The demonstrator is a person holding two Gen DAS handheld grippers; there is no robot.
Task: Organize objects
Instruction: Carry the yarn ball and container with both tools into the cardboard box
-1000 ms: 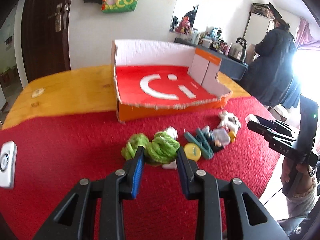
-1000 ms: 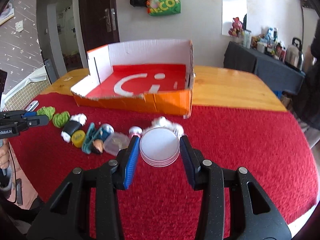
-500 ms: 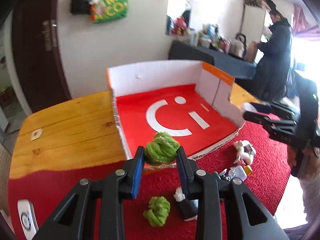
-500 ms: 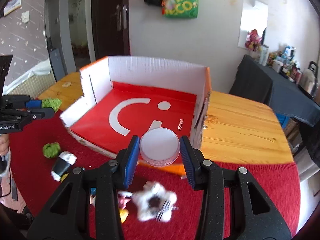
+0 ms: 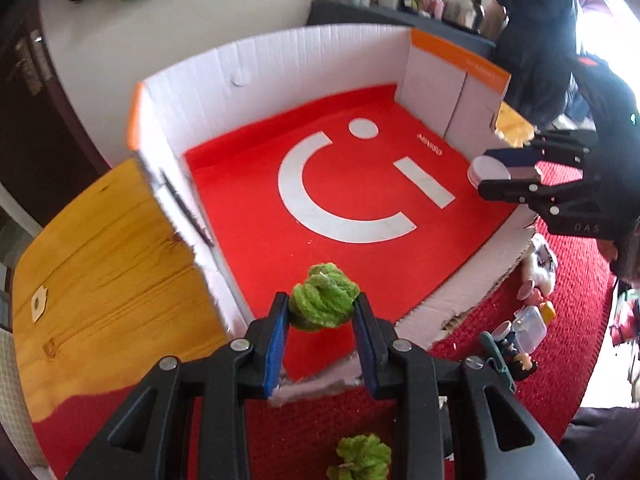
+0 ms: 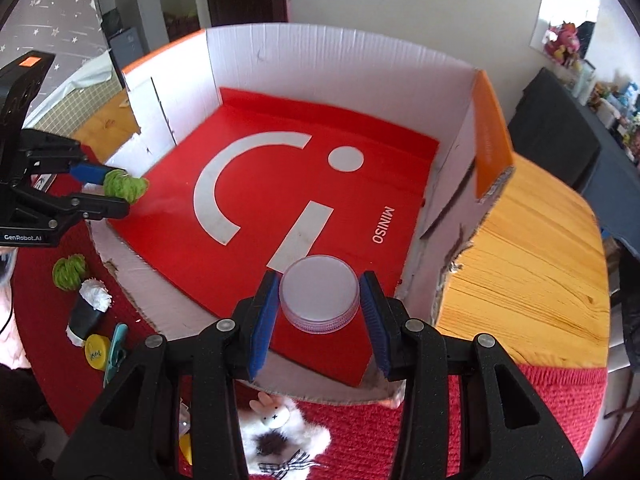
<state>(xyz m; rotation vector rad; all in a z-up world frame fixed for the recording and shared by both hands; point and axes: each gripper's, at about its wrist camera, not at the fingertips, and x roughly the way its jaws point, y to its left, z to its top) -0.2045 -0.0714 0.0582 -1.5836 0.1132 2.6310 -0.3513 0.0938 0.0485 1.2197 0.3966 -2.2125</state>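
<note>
our left gripper (image 5: 322, 314) clenches a green yarn ball (image 5: 322, 301) above the near left corner of the open red-floored cardboard box (image 5: 256, 68). our right gripper (image 6: 319, 300) grips a round clear lidded container (image 6: 319, 293) over the box's near right corner. a second green yarn ball (image 6: 69, 272) lies on the red cloth (image 6: 540, 420).

Each claw (image 5: 322, 312) is textured black plastic; blue ribbed pads; silver screws; "GenRobot.AI" lettering.
</note>
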